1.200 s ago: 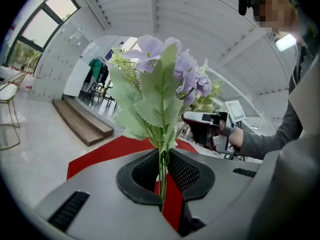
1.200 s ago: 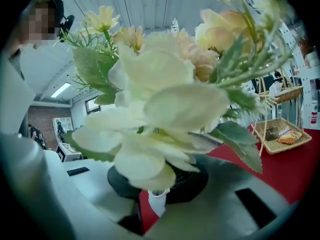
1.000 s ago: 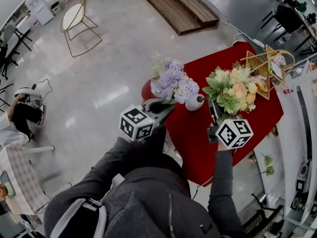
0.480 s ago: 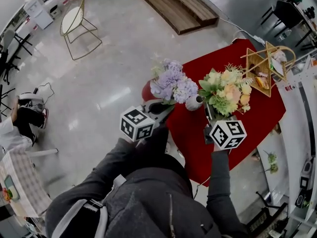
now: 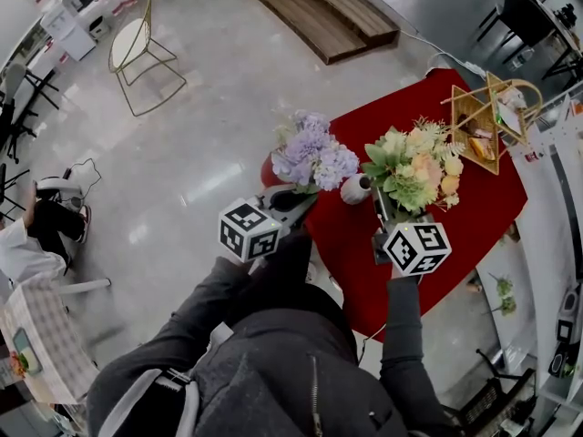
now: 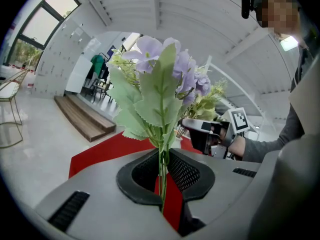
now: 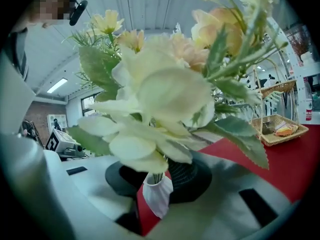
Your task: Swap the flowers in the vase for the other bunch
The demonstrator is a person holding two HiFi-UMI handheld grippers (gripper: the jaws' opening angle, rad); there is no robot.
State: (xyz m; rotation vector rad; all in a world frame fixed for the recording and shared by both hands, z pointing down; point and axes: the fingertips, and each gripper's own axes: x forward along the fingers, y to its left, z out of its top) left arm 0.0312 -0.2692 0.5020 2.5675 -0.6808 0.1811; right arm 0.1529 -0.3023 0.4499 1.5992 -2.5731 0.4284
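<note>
The worktop (image 5: pixel 460 221), covered in red cloth, stands on a glossy grey floor (image 5: pixel 209 135). A gold wire basket (image 5: pixel 496 121) sits at its far corner. A gold wire chair (image 5: pixel 137 48) and a wooden platform (image 5: pixel 314 7) are well apart from it. The white vase (image 5: pixel 355 188) stands near the worktop's left edge. The left claw (image 6: pixel 163 181) is clamped narrow on the stems of the purple bunch (image 5: pixel 311 157), just left of the vase. The right claw (image 7: pixel 156 184) has just been opening. The yellow bunch (image 5: pixel 414 167) has its stems between the parted jaws, at the vase mouth.
</note>
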